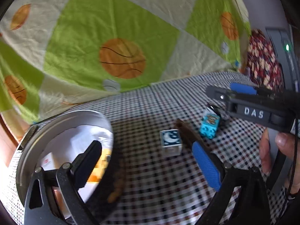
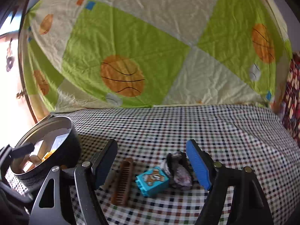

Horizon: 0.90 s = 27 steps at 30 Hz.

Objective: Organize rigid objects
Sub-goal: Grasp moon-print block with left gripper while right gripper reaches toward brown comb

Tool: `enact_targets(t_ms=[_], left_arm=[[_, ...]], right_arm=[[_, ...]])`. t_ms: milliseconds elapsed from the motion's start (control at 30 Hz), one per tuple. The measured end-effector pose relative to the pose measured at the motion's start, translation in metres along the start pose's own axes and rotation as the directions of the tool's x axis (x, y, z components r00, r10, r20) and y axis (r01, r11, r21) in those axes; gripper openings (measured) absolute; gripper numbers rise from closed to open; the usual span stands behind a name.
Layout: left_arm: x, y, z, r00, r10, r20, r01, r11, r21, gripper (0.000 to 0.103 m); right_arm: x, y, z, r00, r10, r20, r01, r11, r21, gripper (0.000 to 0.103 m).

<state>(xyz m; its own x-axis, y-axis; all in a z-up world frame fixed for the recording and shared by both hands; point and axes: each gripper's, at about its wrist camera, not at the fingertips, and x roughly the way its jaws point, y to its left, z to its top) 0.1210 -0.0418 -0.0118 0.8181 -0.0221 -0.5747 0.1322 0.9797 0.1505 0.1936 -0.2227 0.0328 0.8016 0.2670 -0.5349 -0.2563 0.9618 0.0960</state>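
**Supervisor:** Now, report gripper status, nearest items first.

**Operator:** On my left wrist view, the left gripper (image 1: 150,159) stands wide open with nothing between its fingers. Its left finger (image 1: 88,161) overlaps the rim of the round metal tin (image 1: 61,120); its blue-padded right finger (image 1: 205,166) hangs over the checked cloth (image 1: 150,187). On my right wrist view, the right gripper (image 2: 151,166) is also open and grips nothing.

**Supervisor:** Location of the task items?

**Operator:** Four loose items lie on the checked cloth. In the right wrist view, between the right gripper's fingers, I see the brown comb (image 2: 122,181) on the left, the turquoise block (image 2: 152,181) just beside it, and the dark crumpled object (image 2: 179,170) touching the block on the right, close to the blue pad. I cannot tell what that dark object is. In the left wrist view, the moon cube (image 1: 171,140) sits just left of the comb.

**Supervisor:** Container?

**Operator:** The tin stands at the left edge of the cloth, well apart from the loose items. It holds white and yellow pieces; I cannot identify them.

**Supervisor:** Background?

**Operator:** Beyond the cloth lies a green and cream bedspread (image 2: 131,37) printed with basketballs.
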Motion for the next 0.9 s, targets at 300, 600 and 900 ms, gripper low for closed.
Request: enact_targets(t_ms=[300, 600, 900], left_arm=[[0.057, -0.022, 0.007, 0.985, -0.086, -0.148, 0.087, 0.996, -0.002, 0.074], [0.088, -0.015, 0.005, 0.965, -0.155, -0.211, 0.143, 0.987, -0.072, 0.036], [0.073, 0.000, -0.002, 0.980, -0.123, -0.157, 0.116, 0.992, -0.056, 0.030]], right_arm=[[0.000, -0.011, -0.004, 1.000, -0.007, -0.002, 0.007, 0.999, 0.039, 0.078], [0.000, 0.006, -0.008, 1.000, -0.027, -0.002, 0.027, 0.999, -0.027, 0.078], [0.000, 0.018, -0.013, 0.994, 0.104, -0.037, -0.106, 0.993, -0.050, 0.078]])
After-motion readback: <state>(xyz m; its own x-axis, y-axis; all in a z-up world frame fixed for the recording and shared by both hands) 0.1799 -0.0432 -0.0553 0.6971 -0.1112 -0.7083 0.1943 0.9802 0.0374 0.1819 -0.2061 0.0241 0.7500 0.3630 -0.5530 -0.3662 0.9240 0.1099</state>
